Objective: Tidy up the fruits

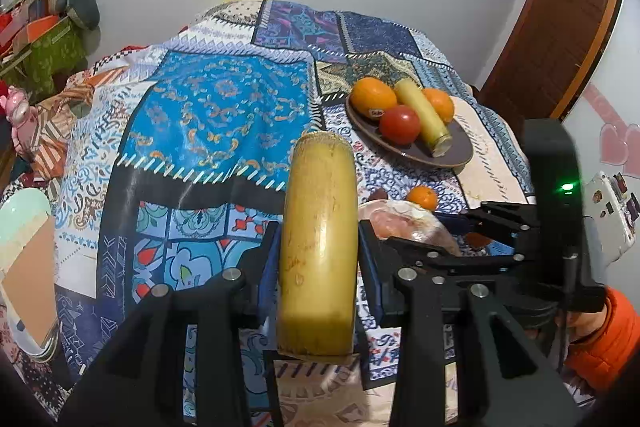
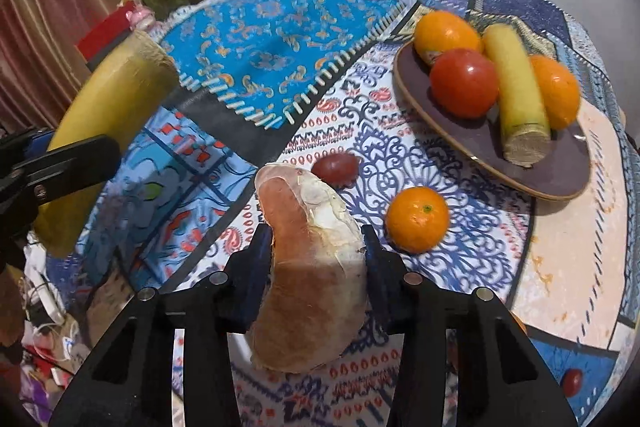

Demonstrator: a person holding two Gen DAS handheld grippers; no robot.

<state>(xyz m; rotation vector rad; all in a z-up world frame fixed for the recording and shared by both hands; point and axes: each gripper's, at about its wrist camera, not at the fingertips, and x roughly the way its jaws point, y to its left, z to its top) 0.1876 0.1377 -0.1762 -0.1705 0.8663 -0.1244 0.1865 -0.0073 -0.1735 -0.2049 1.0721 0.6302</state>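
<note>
Both grippers loaded: left gripper (image 1: 318,267) clamps cane (image 1: 320,247), right gripper (image 2: 316,263) clamps wedge (image 2: 312,275). Next: carry to far-right plate (image 2: 560,171).

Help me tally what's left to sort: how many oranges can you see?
3. Two oranges sit on the plate: one at its far left, one at its right behind the yellow stalk. A smaller orange lies loose on the cloth. Others may be hidden.

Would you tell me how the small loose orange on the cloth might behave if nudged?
The small orange looks round, so it would probably roll. It sits free on the patterned cloth, whose soft folds may slow it. Its skin looks firm, likely not fragile.
</note>
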